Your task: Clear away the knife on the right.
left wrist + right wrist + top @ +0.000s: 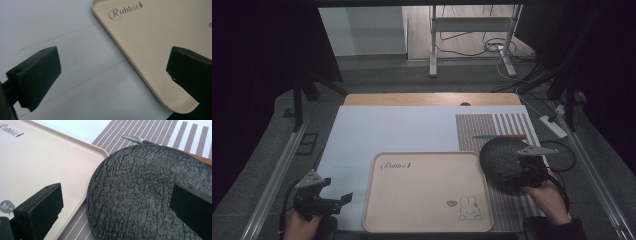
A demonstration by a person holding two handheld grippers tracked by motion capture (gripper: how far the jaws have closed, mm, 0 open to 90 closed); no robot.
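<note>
White paper is covering the table (377, 130), with a striped mat (512, 125) lying along its right edge. On the mat, a black textured plate (499, 157) is sitting just beside the right rim of a beige tray (412, 220), with a knife (499, 136) lying just behind the plate. The right claw (117, 205) is hovering over the plate, jaws spread wide. Near the front left corner, the left claw (113, 75) is hanging open beside the tray's rim, holding nothing.
</note>
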